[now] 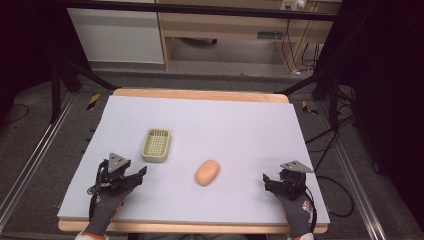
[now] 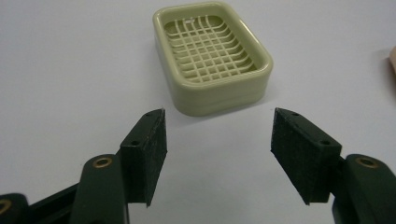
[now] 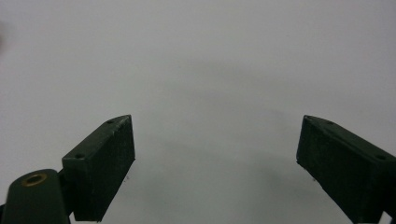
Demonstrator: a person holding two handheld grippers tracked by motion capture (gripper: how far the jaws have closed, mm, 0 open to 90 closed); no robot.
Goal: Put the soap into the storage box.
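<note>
An orange oval soap bar [image 1: 207, 172] lies on the pale table sheet [image 1: 235, 130], near the front centre. A pale green soap dish [image 1: 156, 145] with a grid bottom stands to its left, empty. My left gripper [image 1: 141, 175] rests at the front left, open, just short of the soap dish [image 2: 212, 56], with nothing between its jaws. A sliver of the soap [image 2: 392, 67] shows at that view's right edge. At the front right my right gripper [image 1: 266, 181] is open over bare sheet; its pads [image 3: 105, 163] hold nothing.
The sheet covers a wooden tabletop [image 1: 200, 94]. Black frame legs [image 1: 75, 70] stand off the back corners, and cables [image 1: 330, 145] trail on the floor at the right. A wooden desk [image 1: 235, 30] stands beyond the table.
</note>
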